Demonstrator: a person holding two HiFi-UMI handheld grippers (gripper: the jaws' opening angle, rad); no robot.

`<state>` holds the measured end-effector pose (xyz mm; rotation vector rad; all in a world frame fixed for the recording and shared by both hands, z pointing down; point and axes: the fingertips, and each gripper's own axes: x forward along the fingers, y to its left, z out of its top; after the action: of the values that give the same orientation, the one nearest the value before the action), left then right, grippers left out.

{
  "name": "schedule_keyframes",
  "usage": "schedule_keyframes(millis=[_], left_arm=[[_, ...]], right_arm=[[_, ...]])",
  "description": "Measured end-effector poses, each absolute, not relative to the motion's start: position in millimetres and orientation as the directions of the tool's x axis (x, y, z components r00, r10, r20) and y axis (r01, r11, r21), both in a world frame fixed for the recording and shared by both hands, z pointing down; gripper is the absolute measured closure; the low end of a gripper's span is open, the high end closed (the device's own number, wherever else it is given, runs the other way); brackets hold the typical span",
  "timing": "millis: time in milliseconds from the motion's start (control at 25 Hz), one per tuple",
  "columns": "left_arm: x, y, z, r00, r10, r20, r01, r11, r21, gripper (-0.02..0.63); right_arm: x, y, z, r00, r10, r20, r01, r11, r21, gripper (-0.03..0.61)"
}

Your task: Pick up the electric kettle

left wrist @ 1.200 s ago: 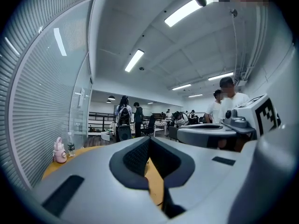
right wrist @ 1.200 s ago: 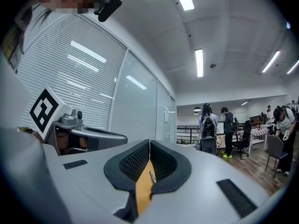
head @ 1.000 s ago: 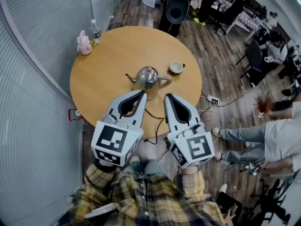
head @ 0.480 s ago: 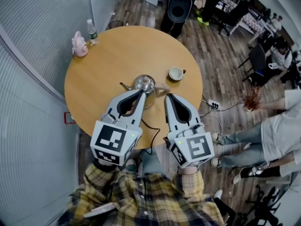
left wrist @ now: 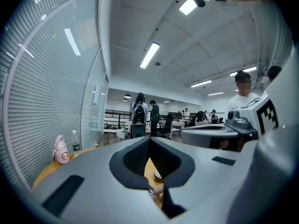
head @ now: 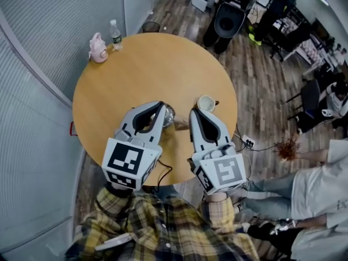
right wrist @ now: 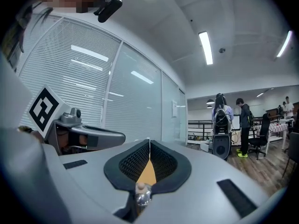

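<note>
Where wood floor (head: 261, 80) spreads, round table (head: 125, 75) bears kettle (head: 170, 115), cup (head: 206, 103), bottle (head: 115, 34).

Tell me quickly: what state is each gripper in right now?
Left gripper: closed, holding nothing.
Right gripper: closed, holding nothing.

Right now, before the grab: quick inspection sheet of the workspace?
Surface: round wooden table.
Job's things: electric kettle on the table, partly hidden behind left claw.
Clutter: cup beside kettle; pink bottle and water bottle at far edge.
Grippers: left claw and right claw both shut, nothing held.
Cables: black cable over near table edge; power strip on floor.
Surroundings: blinds at left; person at right.
</note>
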<state>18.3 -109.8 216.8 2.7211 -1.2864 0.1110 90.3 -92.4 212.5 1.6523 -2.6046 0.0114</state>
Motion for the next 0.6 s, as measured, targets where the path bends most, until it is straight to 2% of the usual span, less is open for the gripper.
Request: schedule_keyframes(millis=[320, 600], left_arm=[[14.3, -133.7, 226.4, 0.544, -0.827, 0.139, -0.839, -0.537, 0.086, 0.612], [8.1, -140.5, 223.0, 0.525, -0.838, 0.148, -0.851, -0.518, 0.086, 0.612]], right_arm=[[90.5, -126.8, 223.2, -0.524, -0.849, 0.074, -0.850, 0.526, 0.015, 0.546], [88.0, -136.2, 223.2, -0.529, -0.844, 0.083, -0.847, 0.531, 0.005, 0.546]])
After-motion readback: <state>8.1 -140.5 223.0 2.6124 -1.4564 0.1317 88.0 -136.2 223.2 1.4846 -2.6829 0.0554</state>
